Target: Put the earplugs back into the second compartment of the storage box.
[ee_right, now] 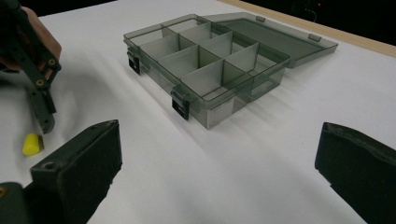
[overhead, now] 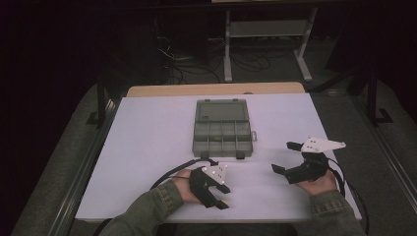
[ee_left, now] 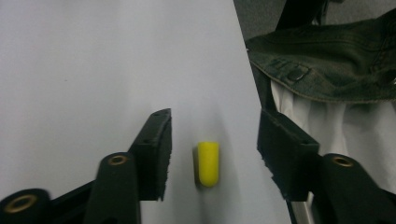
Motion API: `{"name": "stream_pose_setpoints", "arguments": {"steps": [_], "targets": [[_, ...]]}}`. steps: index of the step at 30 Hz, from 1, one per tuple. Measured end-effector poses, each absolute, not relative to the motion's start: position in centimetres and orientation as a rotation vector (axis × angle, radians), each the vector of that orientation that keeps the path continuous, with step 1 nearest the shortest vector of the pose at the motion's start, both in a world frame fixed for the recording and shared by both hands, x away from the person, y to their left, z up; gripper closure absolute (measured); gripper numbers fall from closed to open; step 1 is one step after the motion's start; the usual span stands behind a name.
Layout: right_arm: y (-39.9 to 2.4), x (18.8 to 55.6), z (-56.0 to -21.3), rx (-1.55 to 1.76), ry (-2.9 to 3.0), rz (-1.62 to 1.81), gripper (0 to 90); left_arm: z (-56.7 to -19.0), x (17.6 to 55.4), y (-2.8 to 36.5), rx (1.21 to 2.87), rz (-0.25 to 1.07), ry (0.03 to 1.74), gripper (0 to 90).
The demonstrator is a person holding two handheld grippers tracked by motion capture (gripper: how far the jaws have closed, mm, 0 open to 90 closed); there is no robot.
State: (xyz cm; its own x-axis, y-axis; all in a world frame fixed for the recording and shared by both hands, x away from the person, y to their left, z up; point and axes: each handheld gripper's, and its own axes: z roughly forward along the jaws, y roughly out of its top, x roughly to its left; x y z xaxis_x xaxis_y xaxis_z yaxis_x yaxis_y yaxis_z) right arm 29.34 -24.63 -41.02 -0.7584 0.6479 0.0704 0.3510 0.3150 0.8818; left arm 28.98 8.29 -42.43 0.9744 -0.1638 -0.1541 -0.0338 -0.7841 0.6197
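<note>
1. Nearest the person, at the front edge of the white counter (overhead: 147,137), the left hand-held gripper (overhead: 221,199) points down at a small yellow foam plug (ee_left: 208,163). Its jaws are spread, one on each side of the plug, neither touching it. The plug lies flat on the counter between them, nearer the left-hand jaw in the left gripper view. This looks like the line-up for a pinch not yet made.
2. Just beyond the counter's edge in that view hang a green jacket hem (ee_left: 327,60) and a white cloth below it.
3. Farther right, the right hand-held gripper (overhead: 285,157) hovers with its jaws spread wide and empty, aimed towards the middle of the counter, probably waiting its turn.
4. Beyond both grippers sits a smoky-grey compartment box (overhead: 222,135), its lid (overhead: 221,110) laid open and flat behind it. No compartment visibly holds anything, which suggests the box is meant to receive the plug.
5. The plug is well apart from the box, near its front-left corner side.
</note>
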Motion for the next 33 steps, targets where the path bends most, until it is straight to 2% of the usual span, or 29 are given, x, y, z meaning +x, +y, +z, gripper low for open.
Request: {"name": "stream_pose_setpoints", "arguments": {"steps": [4, 12, 19, 33], "targets": [[-24.6, 29.3, -41.0, 0.9, 2.29, 1.421, 0.2, -42.7, 28.6, 8.2, 2.502, -0.196, -0.152, 53.7], [-24.6, 29.3, -41.0, 0.899, 2.29, 1.42, 0.2, -43.1, 28.7, 8.3, 2.523, -0.205, -0.166, 78.2], [-24.6, 29.3, -41.1, 0.9, 2.292, 1.416, 0.2, -42.7, 29.3, 8.7, 2.476, -0.257, -0.133, 81.6], [-24.6, 29.3, -41.0, 0.9, 2.289, 1.419, 0.2, -41.2, 30.0, 9.6, 2.432, -0.226, -0.105, 82.1]]}}
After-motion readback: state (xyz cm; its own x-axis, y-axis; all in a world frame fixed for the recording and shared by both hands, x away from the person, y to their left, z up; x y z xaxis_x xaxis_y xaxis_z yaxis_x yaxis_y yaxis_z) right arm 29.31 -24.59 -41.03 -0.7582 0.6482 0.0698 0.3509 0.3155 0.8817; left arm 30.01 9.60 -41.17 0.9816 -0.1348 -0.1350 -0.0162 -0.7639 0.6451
